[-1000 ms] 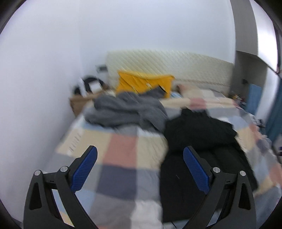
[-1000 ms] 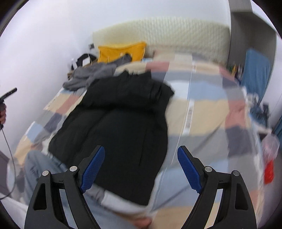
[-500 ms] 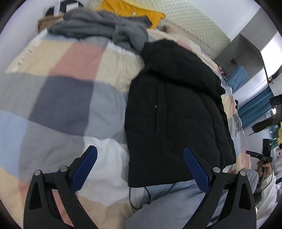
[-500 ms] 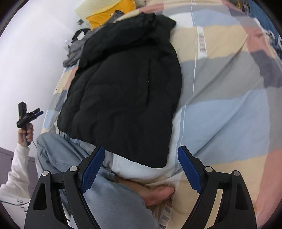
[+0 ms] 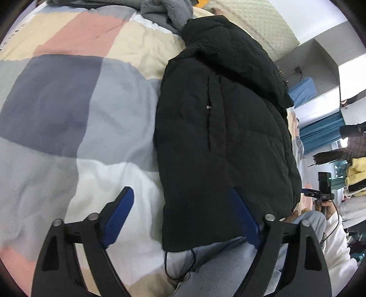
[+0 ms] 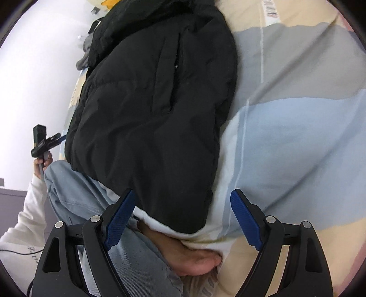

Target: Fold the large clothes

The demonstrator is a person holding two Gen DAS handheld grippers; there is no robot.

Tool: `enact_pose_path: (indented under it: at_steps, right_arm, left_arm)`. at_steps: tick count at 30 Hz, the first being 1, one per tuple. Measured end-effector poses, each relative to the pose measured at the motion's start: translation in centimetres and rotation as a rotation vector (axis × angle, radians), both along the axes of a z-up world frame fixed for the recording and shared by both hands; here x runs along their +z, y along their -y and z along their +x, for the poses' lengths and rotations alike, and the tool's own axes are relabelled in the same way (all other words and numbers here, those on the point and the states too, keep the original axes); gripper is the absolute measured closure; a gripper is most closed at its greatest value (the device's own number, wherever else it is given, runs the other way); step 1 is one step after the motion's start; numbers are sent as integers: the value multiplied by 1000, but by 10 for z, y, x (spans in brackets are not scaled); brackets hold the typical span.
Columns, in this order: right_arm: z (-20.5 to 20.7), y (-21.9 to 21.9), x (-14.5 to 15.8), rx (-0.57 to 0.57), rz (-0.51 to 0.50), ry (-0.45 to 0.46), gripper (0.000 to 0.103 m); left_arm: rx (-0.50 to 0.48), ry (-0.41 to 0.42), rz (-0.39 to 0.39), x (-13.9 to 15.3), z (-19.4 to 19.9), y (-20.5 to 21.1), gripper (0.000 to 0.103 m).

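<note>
A black puffer jacket (image 5: 219, 128) lies lengthwise on the checked bedspread (image 5: 68, 102), hem toward me, collar far. It also fills the right wrist view (image 6: 155, 109). My left gripper (image 5: 183, 219) is open and empty, hovering over the jacket's near left hem corner. My right gripper (image 6: 183, 219) is open and empty, hovering over the near right hem corner. Neither touches the jacket.
A grey fleece garment (image 5: 169, 13) lies beyond the collar. The person's jeans-clad legs (image 6: 96, 205) and bare foot (image 6: 189, 255) rest at the near bed edge under the hem. A cable (image 5: 180, 267) hangs by the hem. The headboard (image 5: 258, 20) is far.
Both grippers have tilted down and moved closer to the jacket's near hem. The room and wall have dropped out of view. Both stay open.
</note>
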State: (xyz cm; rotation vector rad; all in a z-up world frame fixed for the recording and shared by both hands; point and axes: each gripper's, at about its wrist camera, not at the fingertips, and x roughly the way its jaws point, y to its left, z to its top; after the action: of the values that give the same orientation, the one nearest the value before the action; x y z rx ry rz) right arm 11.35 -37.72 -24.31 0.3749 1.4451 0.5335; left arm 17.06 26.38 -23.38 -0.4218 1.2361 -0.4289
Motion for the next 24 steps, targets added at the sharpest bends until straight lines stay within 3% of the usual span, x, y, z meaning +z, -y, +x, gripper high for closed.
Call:
enact_pose_path:
  at_steps: [3,8,13,16,19,24]
  right_arm:
    - [5,1,-4,1,24,1,20]
    - [16,5,-22,-20,76,-15,20]
    - [21,8,-36,-10,112,-37,19]
    - [26,2,-32,25,118,-35,18]
    - [27,-11,-22,85,111,-16,18]
    - [28,-25,-1,135,149,42,18]
  left_arm:
    - [-14,-43,-64,-12,2,2,19]
    - [-16,-68,-53,-26,5,5,28]
    - [-32,-147,-166,-43,8,3,29]
    - [-73,-202,-287,-47,10,6,30]
    - [-96,-199,-333,-38,12,11,30]
    - [-147,-166,-331,-17,9,14,30]
